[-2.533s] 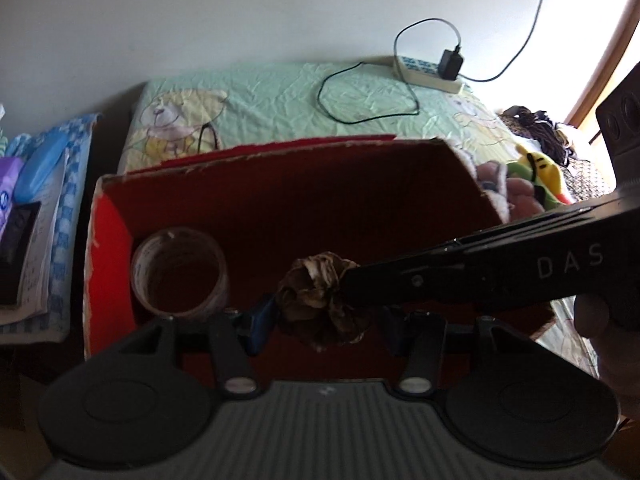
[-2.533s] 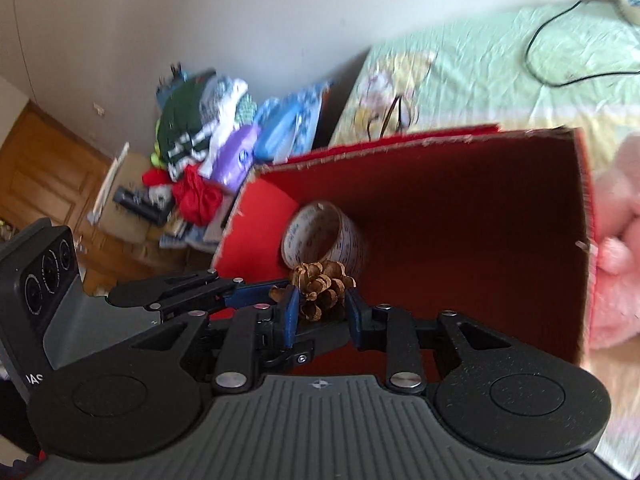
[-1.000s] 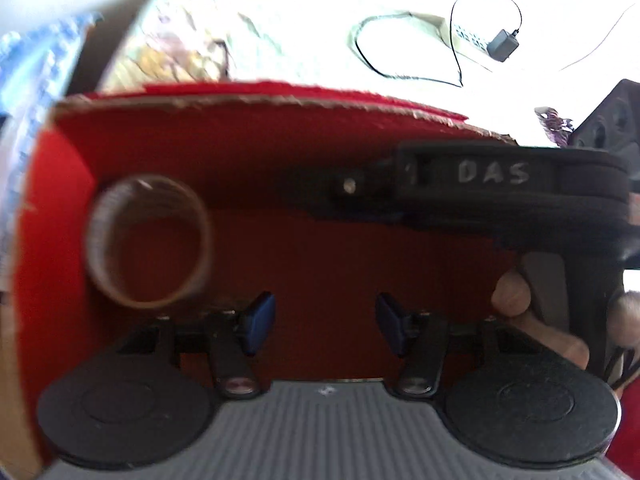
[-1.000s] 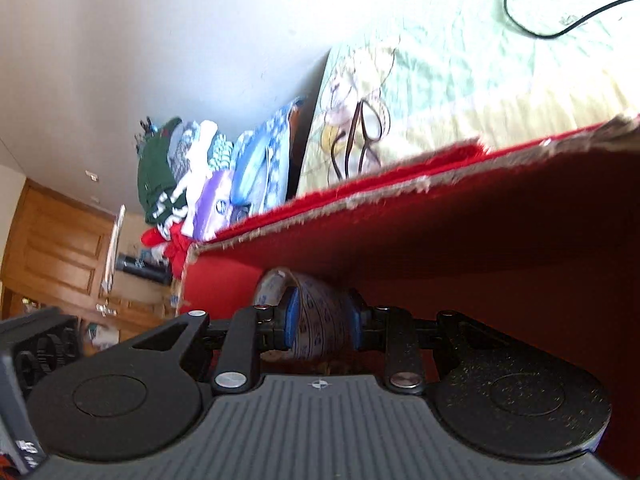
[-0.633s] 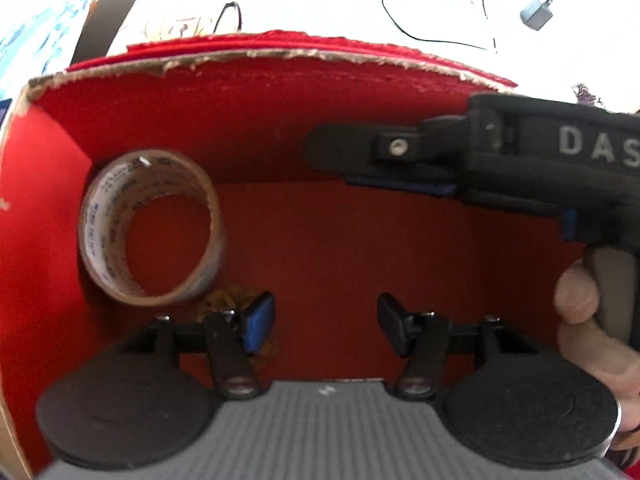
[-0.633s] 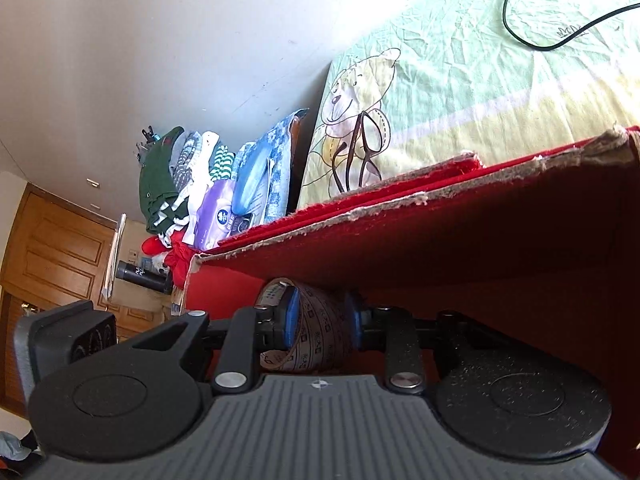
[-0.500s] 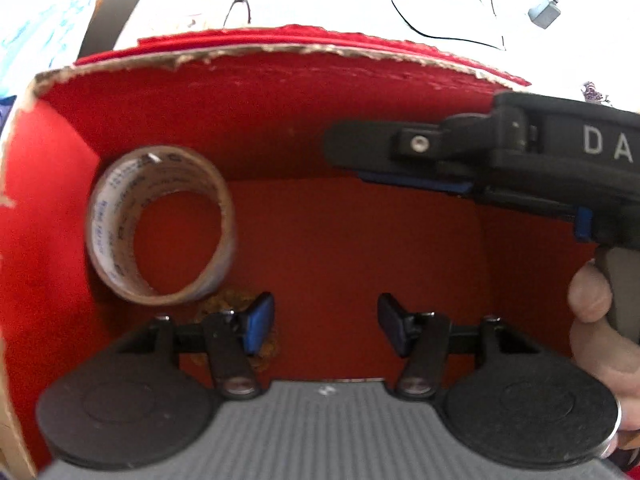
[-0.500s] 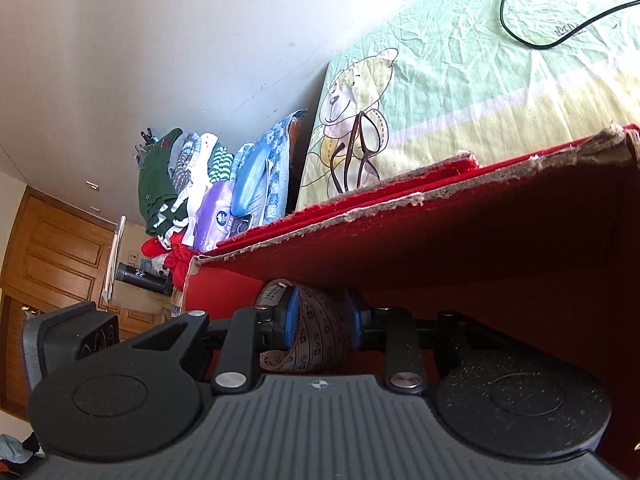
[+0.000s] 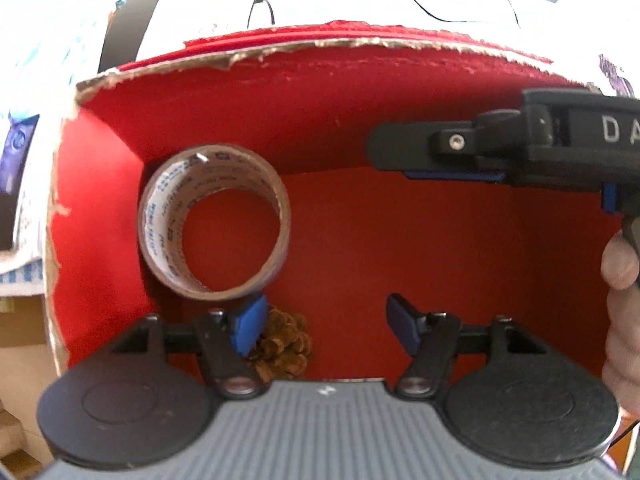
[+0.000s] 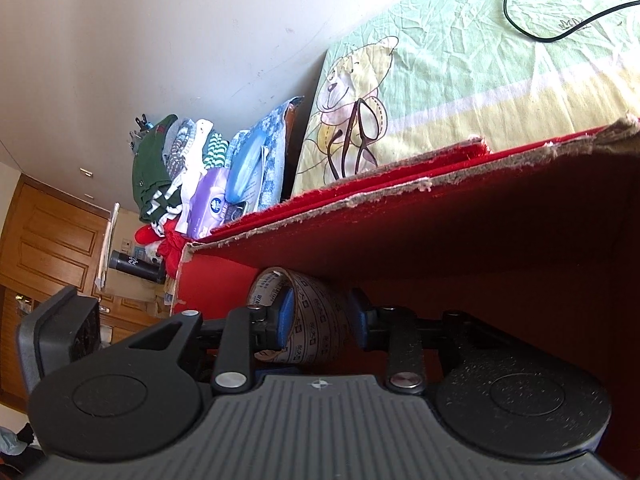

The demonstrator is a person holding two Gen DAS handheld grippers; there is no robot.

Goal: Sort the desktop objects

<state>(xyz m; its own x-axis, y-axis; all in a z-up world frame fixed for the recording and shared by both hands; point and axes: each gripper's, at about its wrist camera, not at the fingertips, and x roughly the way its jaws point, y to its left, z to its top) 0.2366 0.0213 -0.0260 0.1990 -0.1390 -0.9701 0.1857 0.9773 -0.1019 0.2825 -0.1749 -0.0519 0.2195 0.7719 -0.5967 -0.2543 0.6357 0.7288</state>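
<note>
Left gripper (image 9: 323,322): jaws wide apart, empty | right gripper (image 10: 323,317): jaws parted, empty | pine cone (image 9: 285,339), tape roll (image 9: 214,226) lower left in red box (image 9: 400,92).

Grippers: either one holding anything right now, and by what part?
Nothing is held. The left gripper is open over the pine cone on the red box floor. The right gripper is open, with the tape roll beyond its fingers.

one tape roll (image 9: 214,224); one pine cone (image 9: 286,342)
</note>
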